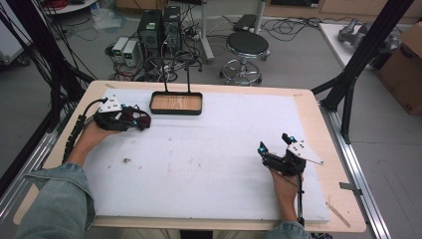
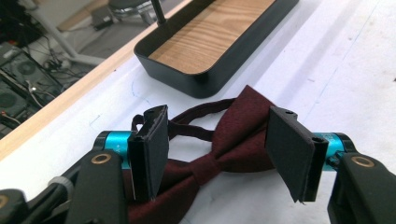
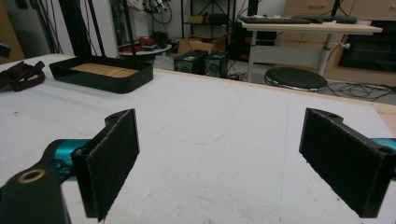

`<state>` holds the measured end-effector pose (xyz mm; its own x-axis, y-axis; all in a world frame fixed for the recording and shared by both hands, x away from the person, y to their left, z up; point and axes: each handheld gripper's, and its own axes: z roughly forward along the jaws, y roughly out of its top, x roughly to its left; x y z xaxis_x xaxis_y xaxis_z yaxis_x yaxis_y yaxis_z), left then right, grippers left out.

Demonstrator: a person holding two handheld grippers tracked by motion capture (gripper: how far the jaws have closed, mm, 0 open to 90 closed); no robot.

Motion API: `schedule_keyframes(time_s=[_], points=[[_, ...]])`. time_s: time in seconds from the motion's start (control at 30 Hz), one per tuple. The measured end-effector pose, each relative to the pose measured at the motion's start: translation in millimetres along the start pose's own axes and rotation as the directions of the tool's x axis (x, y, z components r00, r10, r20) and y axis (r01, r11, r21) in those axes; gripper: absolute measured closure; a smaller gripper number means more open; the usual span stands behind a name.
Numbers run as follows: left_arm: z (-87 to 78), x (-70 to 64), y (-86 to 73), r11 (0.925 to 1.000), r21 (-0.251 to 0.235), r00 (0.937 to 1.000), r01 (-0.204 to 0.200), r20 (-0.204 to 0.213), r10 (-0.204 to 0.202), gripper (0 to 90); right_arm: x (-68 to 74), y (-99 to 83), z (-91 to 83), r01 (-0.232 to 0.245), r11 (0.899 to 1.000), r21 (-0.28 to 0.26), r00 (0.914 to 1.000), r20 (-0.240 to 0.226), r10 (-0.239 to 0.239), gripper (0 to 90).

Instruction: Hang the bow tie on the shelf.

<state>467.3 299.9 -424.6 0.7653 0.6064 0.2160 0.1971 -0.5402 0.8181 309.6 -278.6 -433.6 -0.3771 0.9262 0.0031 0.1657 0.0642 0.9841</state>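
Covering most of the high view, the white foam board carries a black wooden-floored tray at upper centre. Left of it, the maroon bow tie lies between the left gripper jaws, spread wide, apparently not gripped. The right gripper, lower right, gapes wide over bare board.

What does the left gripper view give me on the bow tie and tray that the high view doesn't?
The left gripper view shows the open left gripper with its jaws straddling the dark red bow tie, knot and strap loop visible. The high view shows the right gripper open and apart over the white mat, plus two upright rods at the tray. Both show the bow tie lying near the black wood-floored tray.
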Motion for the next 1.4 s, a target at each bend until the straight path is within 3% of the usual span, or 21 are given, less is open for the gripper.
schedule_keyframes(time_s=[0.1,0.17,0.23,0.33,0.37,0.47,0.57,0.77,0.97,1.13,1.4], points=[[4.5,5.1,2.2,0.9992,0.039,0.999,-0.005,0.045,0.003,42.5,-0.1,0.0,-0.1,-0.003,1.0,0.002,1.0,-0.002,0.003,11.2],[7.8,5.4,3.9,0.9966,0.076,0.9969,-0.034,0.074,0.028,43.2,-0.1,-0.1,0.0,-0.001,1.0,0.001,1.0,0.0,0.001,11.2],[11.2,5.8,4.9,0.9917,0.11,0.9927,-0.067,0.107,0.055,43.7,0.0,-0.1,0.2,-0.003,1.0,0.004,1.0,-0.004,0.003,11.3],[16.1,4.4,4.4,0.986,0.144,0.9884,-0.085,0.137,0.065,47.0,0.2,-0.1,0.2,-0.004,1.0,0.004,1.0,-0.002,0.004,11.3],[20.0,2.8,2.7,0.9792,0.175,0.9831,-0.103,0.167,0.074,49.5,0.1,-0.1,0.2,-0.001,1.0,0.005,1.0,-0.002,0.001,11.3],[20.9,1.9,2.7,0.9759,0.18,0.9811,-0.123,0.17,0.092,54.6,0.3,-0.1,0.1,-0.001,1.0,0.006,1.0,0.0,0.001,11.3],[18.9,3.1,2.8,0.9758,0.173,0.9809,-0.134,0.164,0.105,67.6,0.0,-0.1,0.2,-0.003,1.0,0.005,1.0,0.0,0.003,11.3],[17.3,1.2,3.1,0.9761,0.177,0.9873,-0.127,0.117,0.107,75.4,0.2,-0.2,0.1,-0.003,1.0,0.008,1.0,0.002,0.003,11.3],[5.6,2.2,12.5,0.9861,0.137,0.9937,-0.093,0.075,0.084,77.5,-0.3,-0.3,0.0,-0.006,1.0,0.009,1.0,0.005,0.006,11.3],[-9.2,4.2,26.6,0.9979,0.048,0.9981,-0.044,0.046,0.042,77.5,-0.5,-0.3,0.2,-0.005,1.0,0.009,1.0,0.006,0.005,11.3],[-21.5,4.6,48.2,0.9992,-0.032,0.9982,-0.024,0.054,0.025,77.5,-0.5,-0.4,0.4,-0.009,1.0,0.012,0.9999,0.005,0.009,11.3]])
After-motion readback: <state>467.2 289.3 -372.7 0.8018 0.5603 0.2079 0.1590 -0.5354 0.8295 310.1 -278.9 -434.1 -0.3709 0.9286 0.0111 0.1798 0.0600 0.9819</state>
